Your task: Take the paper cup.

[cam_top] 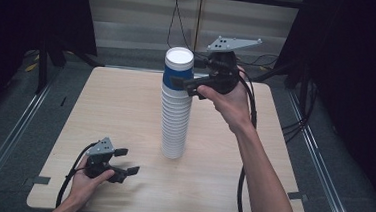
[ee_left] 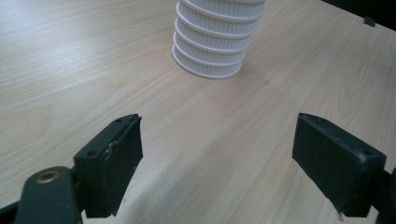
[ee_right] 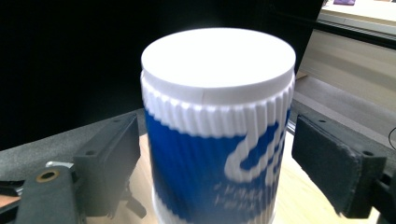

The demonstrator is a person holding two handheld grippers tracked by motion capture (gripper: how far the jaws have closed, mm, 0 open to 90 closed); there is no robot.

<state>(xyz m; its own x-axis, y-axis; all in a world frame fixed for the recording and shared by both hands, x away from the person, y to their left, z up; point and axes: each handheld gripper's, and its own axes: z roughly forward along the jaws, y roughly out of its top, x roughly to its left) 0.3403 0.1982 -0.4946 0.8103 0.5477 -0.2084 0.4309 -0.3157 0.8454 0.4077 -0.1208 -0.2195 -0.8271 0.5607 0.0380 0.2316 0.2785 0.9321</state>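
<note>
A tall stack of upside-down white ribbed paper cups [cam_top: 174,122] stands in the middle of the table, and its base [ee_left: 210,46] appears in the left gripper view. The top cup [cam_top: 178,67] [ee_right: 217,140] is blue and white. My right gripper [cam_top: 185,83] [ee_right: 217,154] is raised level with that cup, one jaw on each side of it. A narrow gap shows at each pad, so the jaws look open. My left gripper [cam_top: 124,161] [ee_left: 217,154] rests low near the table's front left, open, with bare wood between its jaws.
The light wooden table [cam_top: 116,101] has open surface all around the stack. Metal rails [cam_top: 13,134] run along the floor on both sides. Cables [cam_top: 243,190] trail from both grippers, and dark curtains close off the back.
</note>
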